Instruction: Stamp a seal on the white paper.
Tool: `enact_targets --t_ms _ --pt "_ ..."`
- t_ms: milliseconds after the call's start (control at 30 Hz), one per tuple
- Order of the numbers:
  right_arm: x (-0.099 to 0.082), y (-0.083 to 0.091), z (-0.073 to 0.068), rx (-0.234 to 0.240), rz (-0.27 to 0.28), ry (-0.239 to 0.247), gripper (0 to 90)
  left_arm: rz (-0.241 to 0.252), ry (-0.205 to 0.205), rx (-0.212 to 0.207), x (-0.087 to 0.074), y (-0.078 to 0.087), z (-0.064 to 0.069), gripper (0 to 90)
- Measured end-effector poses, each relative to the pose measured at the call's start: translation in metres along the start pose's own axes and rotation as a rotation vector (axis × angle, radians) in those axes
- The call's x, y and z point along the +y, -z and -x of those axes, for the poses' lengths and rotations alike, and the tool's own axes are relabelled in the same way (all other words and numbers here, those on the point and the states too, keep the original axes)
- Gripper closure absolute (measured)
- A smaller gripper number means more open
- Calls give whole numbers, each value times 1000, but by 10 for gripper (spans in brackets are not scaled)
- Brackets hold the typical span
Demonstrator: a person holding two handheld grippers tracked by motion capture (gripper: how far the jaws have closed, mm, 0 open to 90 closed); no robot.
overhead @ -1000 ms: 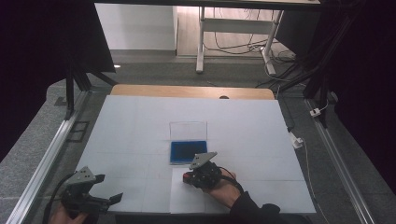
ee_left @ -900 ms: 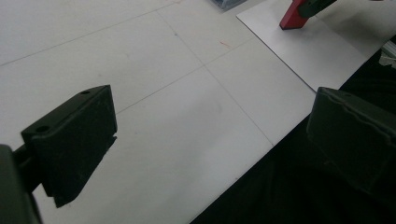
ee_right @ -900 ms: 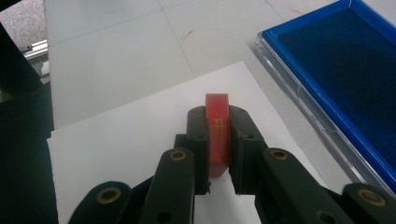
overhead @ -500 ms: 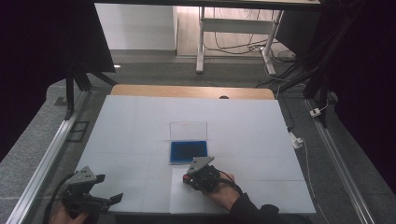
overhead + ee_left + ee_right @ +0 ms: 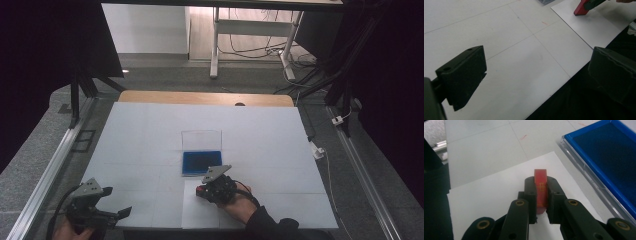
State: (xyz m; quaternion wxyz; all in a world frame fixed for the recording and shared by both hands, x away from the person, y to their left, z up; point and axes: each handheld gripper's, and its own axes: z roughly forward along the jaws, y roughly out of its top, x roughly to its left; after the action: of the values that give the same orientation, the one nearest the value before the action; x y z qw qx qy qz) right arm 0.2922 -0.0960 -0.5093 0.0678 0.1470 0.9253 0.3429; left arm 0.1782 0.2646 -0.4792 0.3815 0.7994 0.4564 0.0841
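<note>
In the high view the right gripper [image 5: 206,189] sits at lower centre over a white paper sheet [image 5: 200,212], just below the blue ink pad [image 5: 201,162], placed as it was a second ago; the left gripper [image 5: 107,212] idles at lower left. The left gripper view has its jaws spread over bare table [image 5: 499,37]. In the right gripper view the jaws pinch a red stamp [image 5: 540,187] on the sheet, probably pressing an imprint.

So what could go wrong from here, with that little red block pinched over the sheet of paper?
The right gripper pinches the red stamp by its narrow sides, so it could twist and print crooked. The paper sheet lies loose on the table, with the left gripper open and off it, so it may slide. The open blue ink pad sits close and could get knocked.
</note>
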Motion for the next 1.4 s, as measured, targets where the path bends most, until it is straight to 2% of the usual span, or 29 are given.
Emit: enact_targets --t_ms 67,233,367,800,1000,1067,1400 --pt "0 0 -2 -4 1 -2 804 -1 -2 1 0 0 0 20" --pt "-1 0 4 31 9 -31 804 1 0 0 0 0 0 20" --pt "-1 0 0 6 12 -2 804 -1 -1 0 0 0 0 20" --pt "1 1 5 33 3 -35 797 5 2 -4 0 0 -1 20" --pt "1 0 4 27 7 -33 794 5 2 -3 0 0 -1 20" --pt "2 1 3 21 -7 -29 793 4 1 -2 0 0 -1 20" --pt "3 0 3 28 -1 -41 793 6 3 -4 0 0 -1 20"
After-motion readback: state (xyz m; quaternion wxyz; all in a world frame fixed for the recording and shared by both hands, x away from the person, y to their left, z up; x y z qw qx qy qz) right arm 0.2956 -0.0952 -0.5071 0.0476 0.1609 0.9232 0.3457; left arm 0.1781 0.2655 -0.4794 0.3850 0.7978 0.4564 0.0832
